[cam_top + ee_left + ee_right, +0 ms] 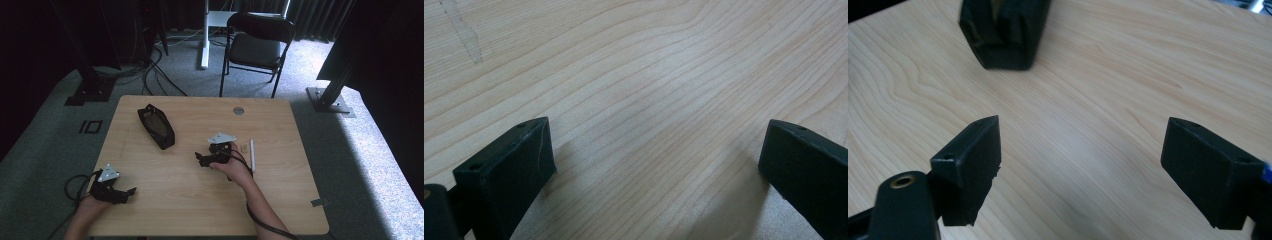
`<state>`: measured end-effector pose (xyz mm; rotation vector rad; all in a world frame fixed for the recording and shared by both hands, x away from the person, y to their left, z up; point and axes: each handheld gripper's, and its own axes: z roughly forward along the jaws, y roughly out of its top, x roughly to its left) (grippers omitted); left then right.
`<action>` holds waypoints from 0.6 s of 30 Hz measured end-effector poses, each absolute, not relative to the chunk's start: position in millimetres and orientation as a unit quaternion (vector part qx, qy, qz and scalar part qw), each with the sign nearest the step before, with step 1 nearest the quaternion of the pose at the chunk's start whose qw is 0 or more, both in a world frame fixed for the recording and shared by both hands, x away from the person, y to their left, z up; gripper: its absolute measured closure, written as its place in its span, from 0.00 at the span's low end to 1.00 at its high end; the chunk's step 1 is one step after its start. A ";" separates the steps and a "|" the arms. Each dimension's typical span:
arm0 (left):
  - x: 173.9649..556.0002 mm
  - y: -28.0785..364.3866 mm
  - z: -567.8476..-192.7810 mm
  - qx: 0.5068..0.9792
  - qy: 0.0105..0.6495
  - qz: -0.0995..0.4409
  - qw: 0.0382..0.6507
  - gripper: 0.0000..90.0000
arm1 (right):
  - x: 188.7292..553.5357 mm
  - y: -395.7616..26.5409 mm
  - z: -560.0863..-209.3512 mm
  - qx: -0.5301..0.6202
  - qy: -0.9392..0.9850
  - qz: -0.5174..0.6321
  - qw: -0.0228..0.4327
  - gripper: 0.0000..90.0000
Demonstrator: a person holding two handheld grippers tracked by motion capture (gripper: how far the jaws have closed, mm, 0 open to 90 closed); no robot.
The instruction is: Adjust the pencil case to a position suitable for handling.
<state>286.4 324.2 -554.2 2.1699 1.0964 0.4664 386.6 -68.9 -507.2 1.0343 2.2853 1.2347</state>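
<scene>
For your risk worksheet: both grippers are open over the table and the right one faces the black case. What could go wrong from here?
1. The right gripper approaches the black case end-on; the soft case may slide rather than be gripped.
2. The white pen lies close beside the right hand, whose cable or wrist could sweep it off the table.

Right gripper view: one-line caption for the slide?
Right gripper, fingers open, points across the wooden table toward a black pouch.

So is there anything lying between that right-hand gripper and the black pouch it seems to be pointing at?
Nothing visible. The right gripper has its jaws wide apart, and bare wooden table runs from them up to the black pouch. The white pen lies on its other side, out of that path.
</scene>
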 end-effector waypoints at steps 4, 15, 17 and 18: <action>286.4 324.1 -554.2 0.828 0.419 0.178 0.327 0.02 | 390.0 -52.4 -505.1 0.354 0.808 0.438 0.172 0.19; 286.4 324.2 -554.2 0.828 0.418 0.178 0.327 0.02 | 397.8 -19.7 -507.3 0.338 0.814 0.445 0.158 0.19; 286.4 324.1 -554.2 0.828 0.419 0.178 0.327 0.02 | 399.0 -15.2 -507.6 0.338 0.814 0.446 0.155 0.19; 286.4 324.2 -554.2 0.828 0.419 0.178 0.327 0.02 | 399.5 -12.9 -507.7 0.337 0.814 0.447 0.156 0.19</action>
